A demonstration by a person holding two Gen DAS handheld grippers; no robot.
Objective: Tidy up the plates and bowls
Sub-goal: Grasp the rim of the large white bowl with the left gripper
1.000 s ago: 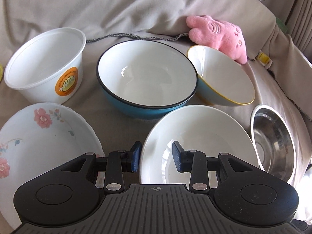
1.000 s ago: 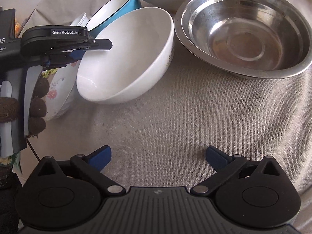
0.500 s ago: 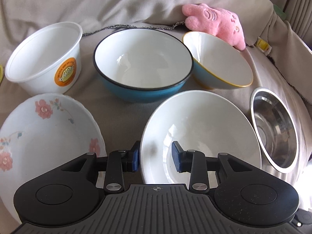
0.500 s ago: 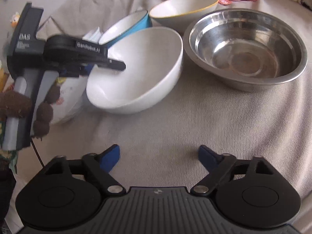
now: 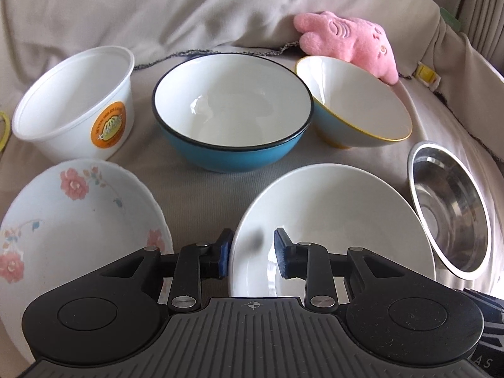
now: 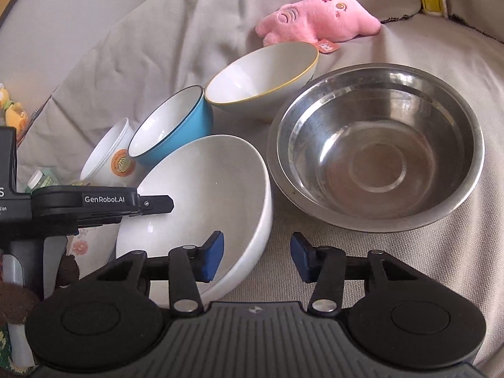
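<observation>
A plain white bowl sits on the beige cloth, nearest to me. My left gripper straddles its near rim, left pad outside and right pad inside. The jaws are closing, and a gap still shows at the right pad. In the right wrist view the same white bowl has its right wall between the fingers of my right gripper. Those jaws are closing too, and the pads stand clear of the wall. The left gripper shows edge-on over the bowl's left rim, held by a gloved hand.
A blue bowl, a yellow-rimmed bowl and a white plastic tub stand behind. A floral plate lies on the left and a steel bowl on the right. A pink plush rests against the cushion.
The right gripper's jaws have narrowed a lot, and it has tilted up so the white bowl's wall now lies between its fingers. The left jaws have narrowed slightly around the rim.
</observation>
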